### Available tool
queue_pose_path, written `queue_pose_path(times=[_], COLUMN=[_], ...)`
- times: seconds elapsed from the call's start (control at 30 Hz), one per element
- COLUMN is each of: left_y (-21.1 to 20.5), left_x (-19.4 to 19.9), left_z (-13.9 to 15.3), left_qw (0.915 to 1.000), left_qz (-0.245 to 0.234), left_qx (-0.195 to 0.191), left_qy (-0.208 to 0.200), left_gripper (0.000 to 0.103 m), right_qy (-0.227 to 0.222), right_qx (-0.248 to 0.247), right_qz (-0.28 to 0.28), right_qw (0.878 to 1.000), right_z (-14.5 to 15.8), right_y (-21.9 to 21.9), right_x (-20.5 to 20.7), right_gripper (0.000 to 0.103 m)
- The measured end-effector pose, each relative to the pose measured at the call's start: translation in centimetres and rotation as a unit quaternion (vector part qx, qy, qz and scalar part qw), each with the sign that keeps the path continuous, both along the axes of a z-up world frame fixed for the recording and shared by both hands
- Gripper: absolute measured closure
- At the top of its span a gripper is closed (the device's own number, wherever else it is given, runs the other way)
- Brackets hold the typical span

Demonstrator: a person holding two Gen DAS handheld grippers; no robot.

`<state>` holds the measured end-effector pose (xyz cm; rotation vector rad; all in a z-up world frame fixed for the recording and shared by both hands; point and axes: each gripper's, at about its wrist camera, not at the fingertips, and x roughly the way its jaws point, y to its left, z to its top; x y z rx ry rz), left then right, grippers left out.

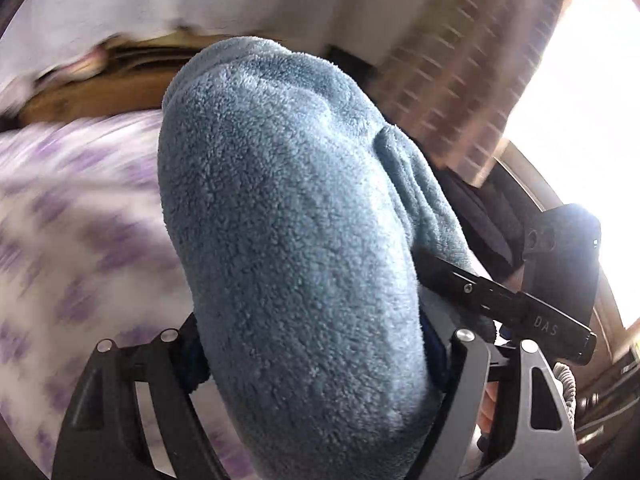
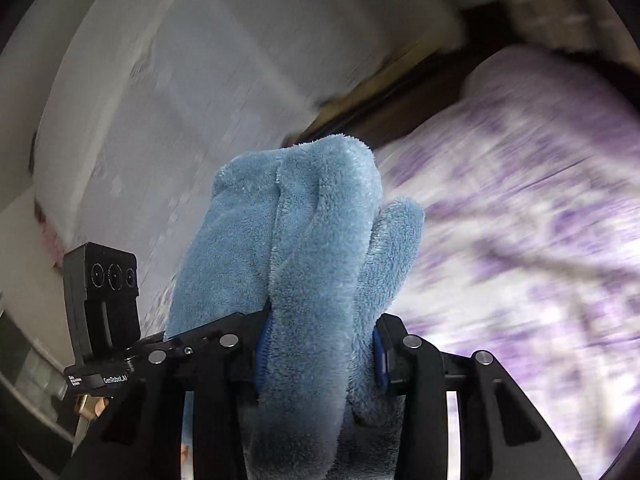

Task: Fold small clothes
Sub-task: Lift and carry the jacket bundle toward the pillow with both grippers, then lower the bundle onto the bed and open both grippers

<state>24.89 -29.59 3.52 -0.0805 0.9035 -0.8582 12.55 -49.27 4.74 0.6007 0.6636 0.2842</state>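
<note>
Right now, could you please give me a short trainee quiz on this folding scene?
1. True or false: the blue fleece cloth lies flat on the bedspread.
2. What sits between the right gripper pads? A) a sock B) the blue fleece cloth C) nothing
3. What colour is the pattern on the bedspread?

Key: 1 false; it bulges up between the left gripper fingers too. 2 B. 3 purple.

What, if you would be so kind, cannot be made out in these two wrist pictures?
- Left wrist view: the blue fleece cloth fills the middle and hides the left tool's tips and pads.
- Right wrist view: the same cloth bunches between the right tool's pads; its full shape and kind are hidden.
- Both views: the purple-patterned bedding is motion-blurred, its pattern unreadable.
- Left wrist view: the window is overexposed.
</note>
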Motion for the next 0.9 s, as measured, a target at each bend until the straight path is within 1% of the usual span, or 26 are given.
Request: queue_pose_path(times=[0.03, 0.1, 0.13, 0.23, 0.3, 0.37, 0.4, 0.5, 0.53, 0.6, 0.63, 0.67, 0.7, 0.73, 0.77, 0.83, 0.9], left_y=[-1.7, -7.0, -8.7, -15.9, -19.2, -23.1, -24.5, -27.3, -28.0, -29.6, -29.6, -29.9, -29.6, -29.3, -28.8, -27.7, -27.4], left_x=[-0.2, -0.6, -0.8, -1.4, -1.7, -1.7, -1.5, 0.2, 0.9, 2.8, 3.3, 3.8, 4.0, 4.2, 4.6, 5.2, 4.8], left_z=[0.3, 1.2, 1.4, 2.1, 2.1, 1.9, 1.7, 0.6, 0.0, -1.8, -2.8, -4.0, -5.1, -5.8, -6.5, -7.3, -7.1], left_qw=[0.9999, 0.9989, 0.9983, 0.9951, 0.9929, 0.9907, 0.9906, 0.9935, 0.9938, 0.9926, 0.9911, 0.9889, 0.9865, 0.9865, 0.9888, 0.9944, 0.9953], left_qz=[-0.012, -0.044, -0.054, -0.096, -0.115, -0.128, -0.127, -0.098, -0.09, -0.074, -0.067, -0.061, -0.054, -0.05, -0.045, -0.034, -0.021], left_qx=[0.002, 0.006, 0.007, 0.01, 0.015, 0.021, 0.023, 0.037, 0.047, 0.083, 0.101, 0.12, 0.132, 0.129, 0.117, 0.086, 0.081], left_qy=[-0.004, -0.016, -0.02, -0.024, -0.03, -0.041, -0.045, -0.043, -0.043, -0.049, -0.053, -0.063, -0.081, -0.088, -0.082, -0.051, -0.05], left_gripper=[0.026, 0.026, 0.026, 0.025, 0.025, 0.025, 0.025, 0.024, 0.023, 0.022, 0.022, 0.018, 0.009, 0.004, 0.004, 0.004, 0.004], right_qy=[-0.004, -0.009, -0.013, -0.022, -0.025, -0.025, -0.025, -0.016, -0.01, 0.005, 0.015, 0.025, 0.037, 0.042, 0.046, 0.045, 0.033], right_qx=[-0.004, -0.004, -0.003, -0.002, 0.001, 0.006, 0.009, 0.009, 0.008, 0.009, 0.009, -0.004, -0.034, -0.028, -0.01, -0.02, -0.034], right_qz=[-0.02, -0.054, -0.076, -0.126, -0.16, -0.184, -0.196, -0.225, -0.229, -0.233, -0.235, -0.232, -0.224, -0.222, -0.219, -0.219, -0.224], right_qw=[1.0, 0.998, 0.997, 0.992, 0.987, 0.983, 0.98, 0.974, 0.973, 0.972, 0.972, 0.973, 0.973, 0.974, 0.975, 0.975, 0.973], right_z=[0.5, 1.0, 1.2, 1.5, 1.3, 0.7, 0.5, -1.0, -1.7, -3.2, -4.7, -5.9, -7.4, -8.0, -8.3, -8.2, -7.8], right_y=[-2.1, -5.7, -7.9, -12.8, -16.1, -18.5, -19.6, -22.0, -22.2, -22.6, -22.9, -22.8, -22.6, -22.9, -23.3, -23.1, -22.6], right_x=[-0.9, -2.4, -3.4, -5.6, -7.0, -7.0, -7.1, -4.7, -3.9, -2.0, -0.9, 0.0, 1.1, 1.5, 1.6, 1.5, 1.1], right_gripper=[0.063, 0.063, 0.063, 0.063, 0.063, 0.063, 0.063, 0.063, 0.063, 0.063, 0.062, 0.057, 0.051, 0.049, 0.049, 0.049, 0.047])
